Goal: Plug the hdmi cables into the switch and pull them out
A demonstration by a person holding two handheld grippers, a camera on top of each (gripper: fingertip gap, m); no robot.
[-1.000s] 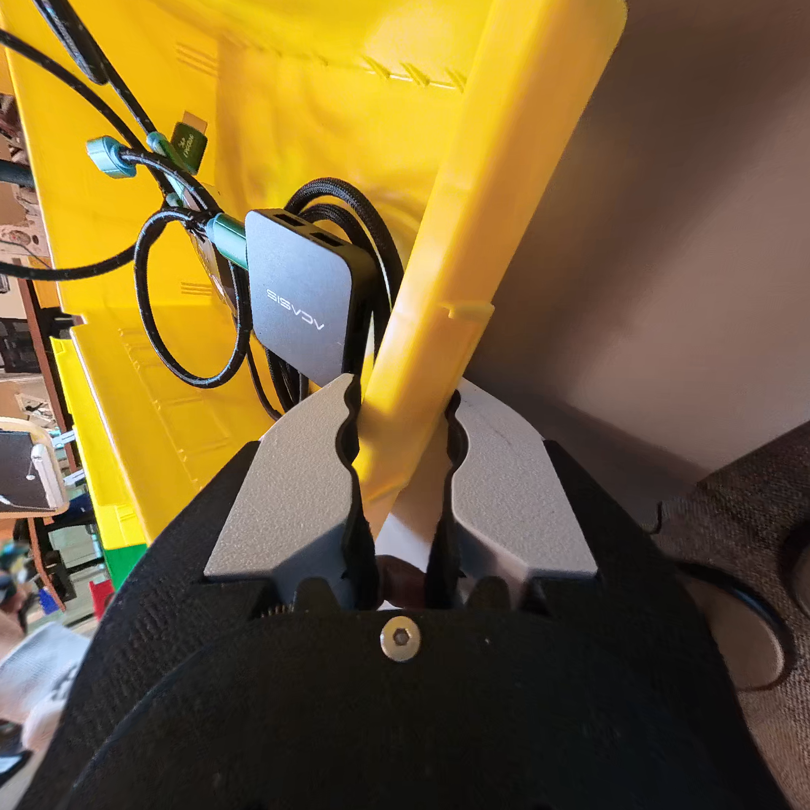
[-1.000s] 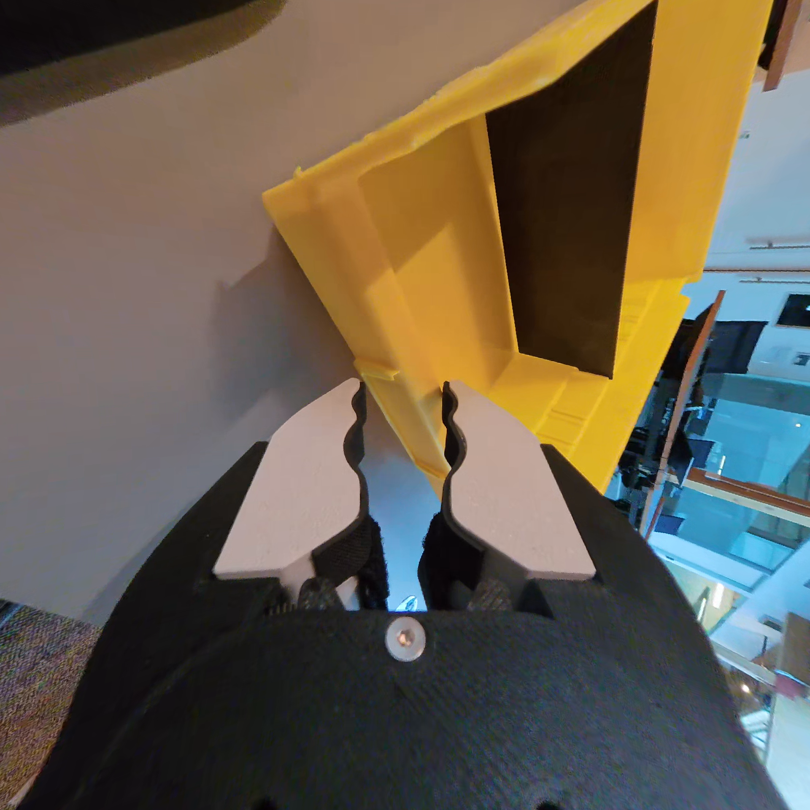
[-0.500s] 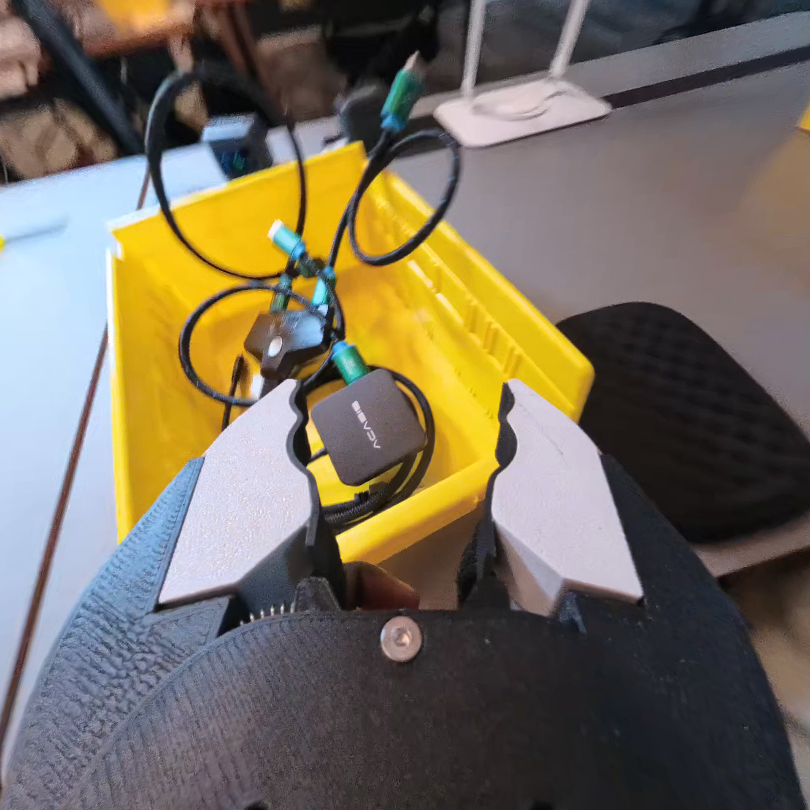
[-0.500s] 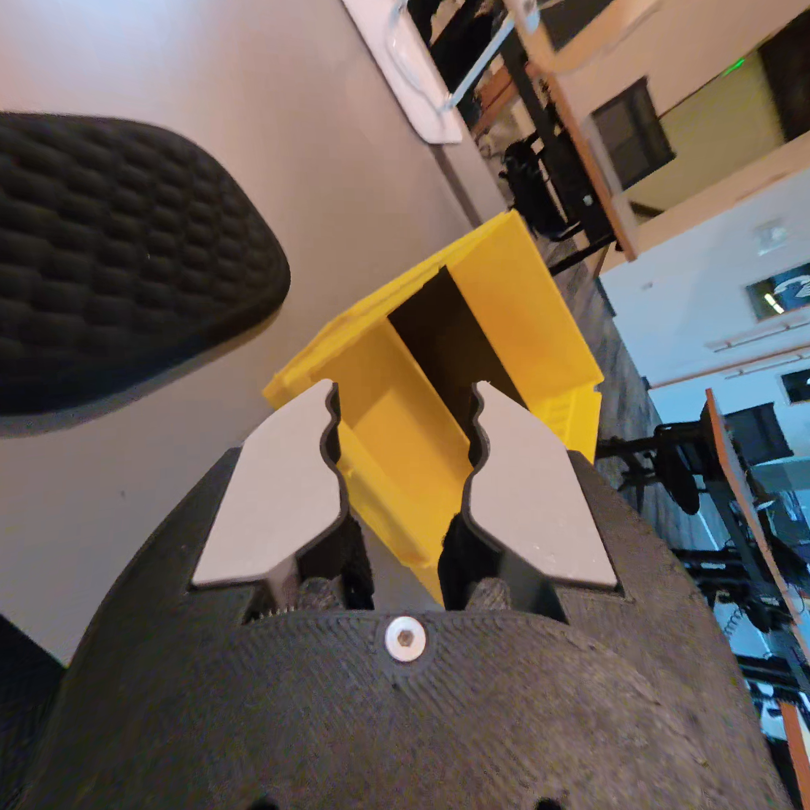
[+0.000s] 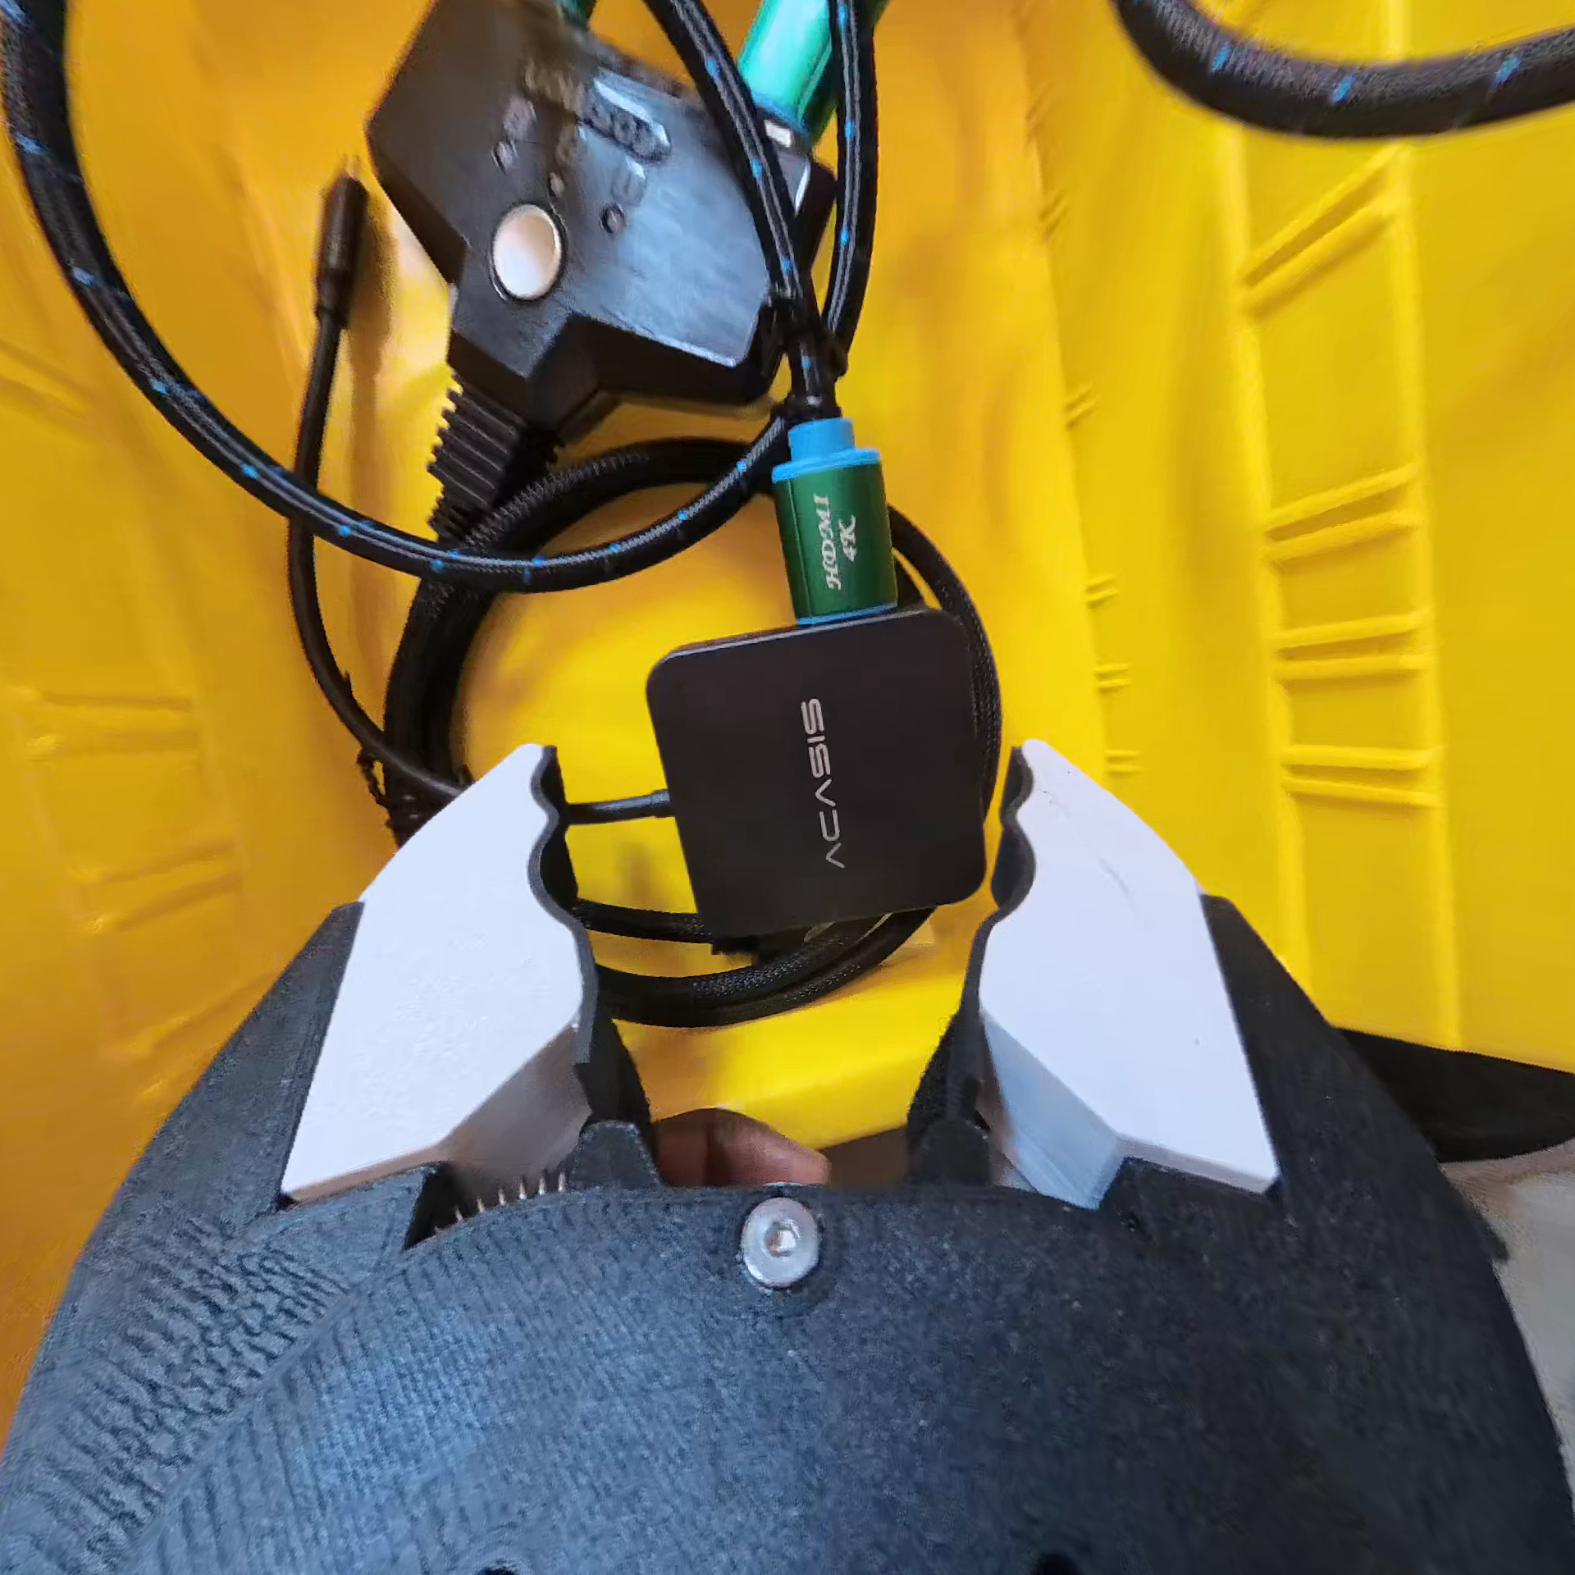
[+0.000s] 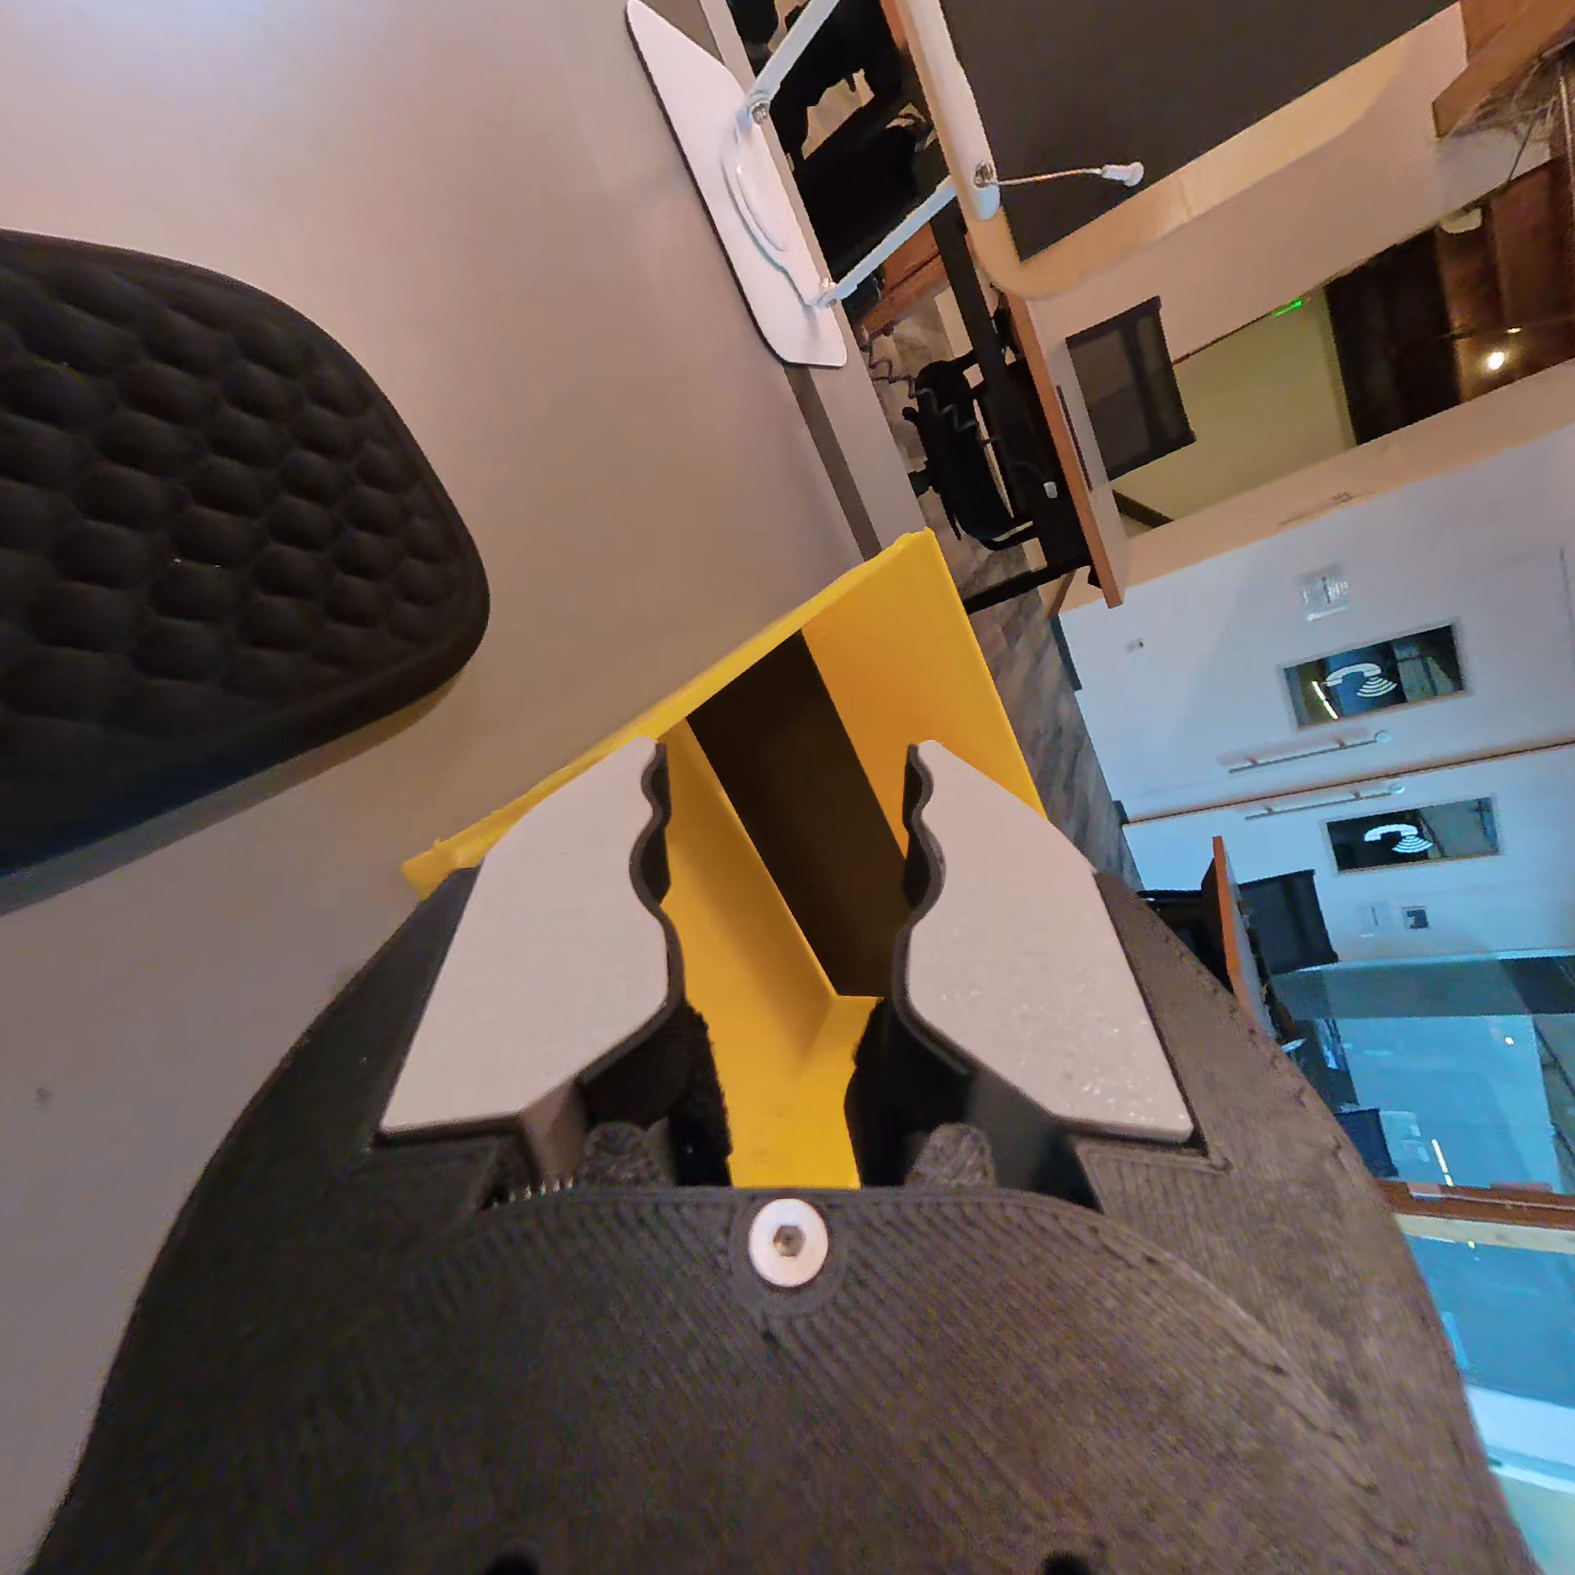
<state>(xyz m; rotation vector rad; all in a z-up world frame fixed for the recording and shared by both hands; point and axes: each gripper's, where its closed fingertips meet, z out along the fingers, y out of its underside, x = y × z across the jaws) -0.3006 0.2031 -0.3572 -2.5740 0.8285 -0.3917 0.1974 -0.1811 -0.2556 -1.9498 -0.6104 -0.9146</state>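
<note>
We are holding our left gripper [image 5: 780,839] low inside a yellow bin [image 5: 1236,528], its fingers [image 5: 477,937] spread wide and pinching nothing. A dark square hub [image 5: 818,767] is lying flat on the bin floor, sitting between the fingertips without touching either. A green HDMI plug [image 5: 839,541] is seated in its far edge, and a coil of black braided cable [image 5: 477,554] is looping around and under it. Farther in, the black switch [image 5: 588,247] with a round silver button is lying blurred, so we cannot tell which of its ports are filled, though another green plug [image 5: 788,64] seems to be meeting its far side. Our right gripper [image 6: 784,839] is hovering over a second yellow bin [image 6: 895,656] on the grey surface [image 6: 511,256], fingers [image 6: 545,937] spread and gripping nothing, with a black textured pad [image 6: 196,528] lying near it on the left.
</note>
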